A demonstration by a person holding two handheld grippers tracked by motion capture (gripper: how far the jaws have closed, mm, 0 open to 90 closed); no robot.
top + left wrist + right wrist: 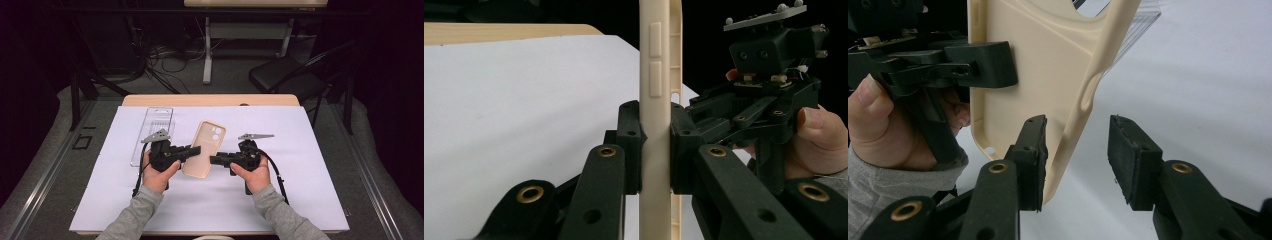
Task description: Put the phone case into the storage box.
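Note:
A beige phone case [206,145] is held off the white sheet between the two grippers. My left gripper [195,150] is shut on its left long edge. In the left gripper view both pads press the case [655,100] edge-on, just below its side buttons, with the gripper [655,150] upright around it. My right gripper [214,160] comes in from the right at the case's lower edge. In the right gripper view its jaws [1075,160] straddle the rim of the case [1048,65]; the left pad lies close to the inner face, the right pad stands clear of it.
A clear plastic box [152,135] lies on the white sheet [300,190] behind my left hand. The sheet covers a wooden table [210,100]. A dark chair [285,75] and another table's legs stand on the floor beyond.

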